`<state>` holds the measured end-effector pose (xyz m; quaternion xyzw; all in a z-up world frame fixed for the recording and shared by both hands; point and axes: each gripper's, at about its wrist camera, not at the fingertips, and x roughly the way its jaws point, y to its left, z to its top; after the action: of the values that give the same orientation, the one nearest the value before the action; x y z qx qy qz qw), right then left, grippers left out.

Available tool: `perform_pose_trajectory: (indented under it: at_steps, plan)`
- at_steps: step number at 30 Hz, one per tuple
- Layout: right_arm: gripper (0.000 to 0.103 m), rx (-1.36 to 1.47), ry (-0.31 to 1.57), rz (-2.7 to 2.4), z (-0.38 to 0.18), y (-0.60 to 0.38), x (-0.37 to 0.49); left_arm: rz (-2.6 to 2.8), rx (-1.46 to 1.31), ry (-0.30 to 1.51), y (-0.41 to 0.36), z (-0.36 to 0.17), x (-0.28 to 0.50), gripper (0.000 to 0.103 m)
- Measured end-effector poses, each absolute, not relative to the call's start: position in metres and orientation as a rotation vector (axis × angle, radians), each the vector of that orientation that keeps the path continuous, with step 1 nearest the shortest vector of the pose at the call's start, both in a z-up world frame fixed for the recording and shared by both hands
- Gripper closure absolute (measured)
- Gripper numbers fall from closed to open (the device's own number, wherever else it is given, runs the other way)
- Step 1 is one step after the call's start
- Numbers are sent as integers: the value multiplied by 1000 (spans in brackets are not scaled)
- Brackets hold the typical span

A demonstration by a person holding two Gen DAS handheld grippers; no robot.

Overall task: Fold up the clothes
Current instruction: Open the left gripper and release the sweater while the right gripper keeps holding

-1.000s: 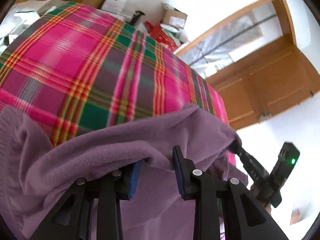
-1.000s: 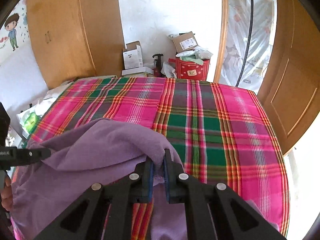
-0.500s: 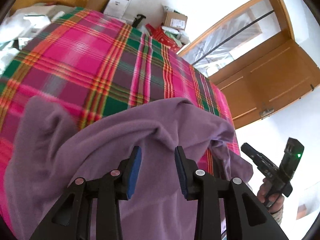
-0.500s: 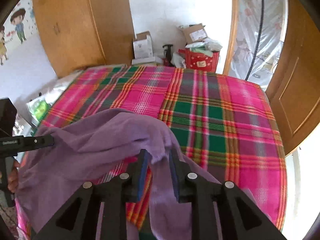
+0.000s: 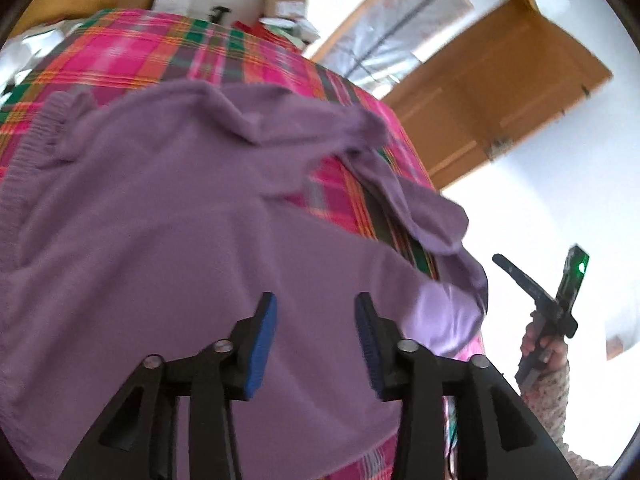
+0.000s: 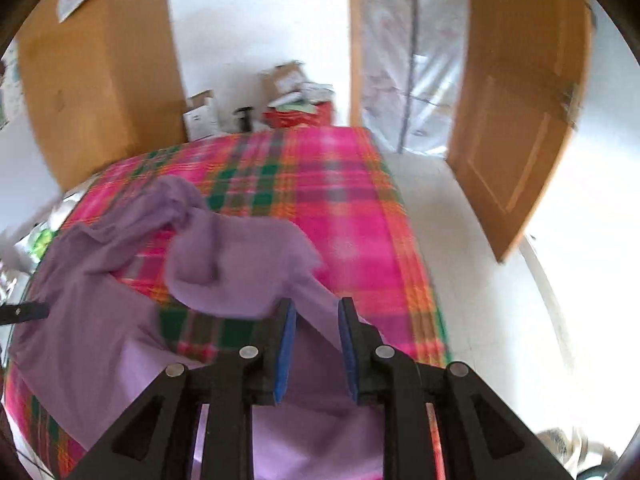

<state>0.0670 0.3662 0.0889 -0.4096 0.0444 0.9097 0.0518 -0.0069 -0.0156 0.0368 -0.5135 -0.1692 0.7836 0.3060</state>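
Observation:
A purple sweater lies spread and rumpled on the pink and green plaid bedspread; one sleeve is folded across near the bed's right edge. My left gripper hovers over the sweater's body with its jaws opening and nothing between them. In the right wrist view the sweater reaches the near edge of the bedspread. My right gripper stands open over a loose fold; cloth shows in the gap but the pads do not press it. A hand holds that gripper off the bed's right side.
An open wooden door and white floor are to the right of the bed. Cardboard boxes and a red bag stand beyond the far end. A wooden wardrobe is at the back left.
Both grippers have let go of the raised sweater fold and drawn back toward the near edge. Their jaws have widened. The sweater has dropped flatter on the bed.

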Motion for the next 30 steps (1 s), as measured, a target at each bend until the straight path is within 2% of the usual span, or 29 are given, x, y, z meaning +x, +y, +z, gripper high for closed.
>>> perform_pose_trajectory:
  at_steps: [4,6,9,12,18,23,30]
  plan:
    - [80,-1250,130,2726,77,391,75,2002,-1360,-317,23,32,17,55]
    - [72,-1295,124,2703,70,400,70,1986,-1368,-226,42,27,30,55]
    - [67,-1322,143,2743,62,408,60,1940,-1368,-89,73,20,50,55]
    - [61,-1426,261,2803,51,416,43,1911,-1355,2,100,15,63,55]
    - [61,-1533,381,2835,38,423,29,1897,-1301,213,133,11,87,55]
    - [61,-1565,355,2807,33,431,35,1883,-1239,403,152,8,108,54]
    - [61,-1578,726,2844,21,453,35,1913,-1243,501,167,3,113,55]
